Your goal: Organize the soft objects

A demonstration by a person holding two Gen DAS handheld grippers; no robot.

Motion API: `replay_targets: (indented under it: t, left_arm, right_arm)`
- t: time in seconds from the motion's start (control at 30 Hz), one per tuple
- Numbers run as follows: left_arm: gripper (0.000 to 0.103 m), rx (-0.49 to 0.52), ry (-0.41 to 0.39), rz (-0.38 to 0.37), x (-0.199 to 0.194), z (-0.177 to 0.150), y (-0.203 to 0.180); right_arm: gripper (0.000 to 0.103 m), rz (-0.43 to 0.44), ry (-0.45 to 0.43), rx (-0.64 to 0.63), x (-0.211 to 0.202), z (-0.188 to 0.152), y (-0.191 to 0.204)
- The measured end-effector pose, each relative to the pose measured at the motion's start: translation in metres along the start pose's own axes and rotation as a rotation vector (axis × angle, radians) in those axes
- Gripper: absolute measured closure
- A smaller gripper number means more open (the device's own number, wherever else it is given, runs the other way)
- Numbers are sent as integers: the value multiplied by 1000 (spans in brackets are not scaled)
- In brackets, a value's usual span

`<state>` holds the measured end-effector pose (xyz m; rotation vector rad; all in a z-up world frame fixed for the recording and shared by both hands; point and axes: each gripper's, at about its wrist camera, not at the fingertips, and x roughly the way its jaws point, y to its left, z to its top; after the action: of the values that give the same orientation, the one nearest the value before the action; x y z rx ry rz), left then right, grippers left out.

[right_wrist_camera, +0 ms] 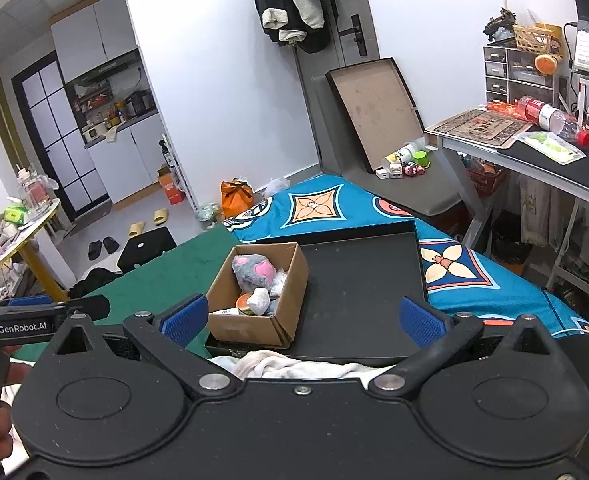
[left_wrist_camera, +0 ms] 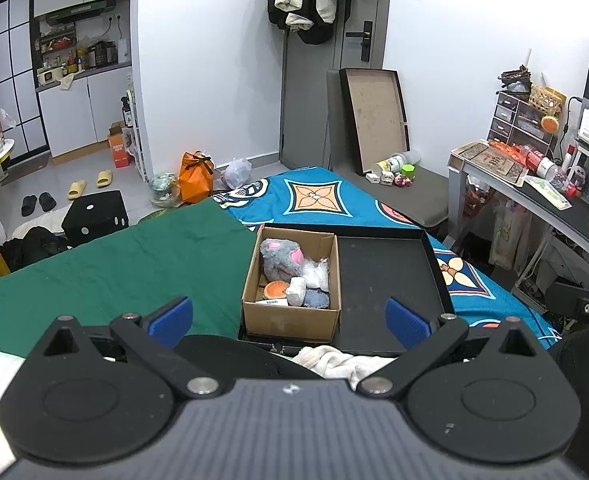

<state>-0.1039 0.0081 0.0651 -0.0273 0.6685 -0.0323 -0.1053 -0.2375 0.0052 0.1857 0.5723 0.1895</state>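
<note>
A cardboard box [left_wrist_camera: 292, 322] [right_wrist_camera: 250, 328] sits in the left part of a shallow black tray [left_wrist_camera: 390, 280] [right_wrist_camera: 362, 276] on the bed. It holds a grey and pink plush [left_wrist_camera: 280, 258] [right_wrist_camera: 252, 270], a round orange toy [left_wrist_camera: 274, 290], a white lump [left_wrist_camera: 296, 291] [right_wrist_camera: 259, 300] and a clear bag [left_wrist_camera: 316, 272]. A white towel [left_wrist_camera: 334, 362] [right_wrist_camera: 294, 366] lies at the tray's near edge, just under both grippers. My left gripper [left_wrist_camera: 289, 320] is open and empty, held back from the box. My right gripper [right_wrist_camera: 302, 318] is open and empty above the towel.
The bed has a green sheet [left_wrist_camera: 114, 264] on the left and a blue patterned cover [left_wrist_camera: 318, 196] on the right. A desk [left_wrist_camera: 534, 188] stands at the right. A black stool [left_wrist_camera: 94, 216], slippers and bags are on the floor beyond.
</note>
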Motion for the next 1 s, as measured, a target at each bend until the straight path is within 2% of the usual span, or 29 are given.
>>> replay_targets:
  t: [1.0]
  left_arm:
    - [1,-6,13,13,3,-4,2]
  right_arm:
    - [0,-9,28,-4,2,-4,1]
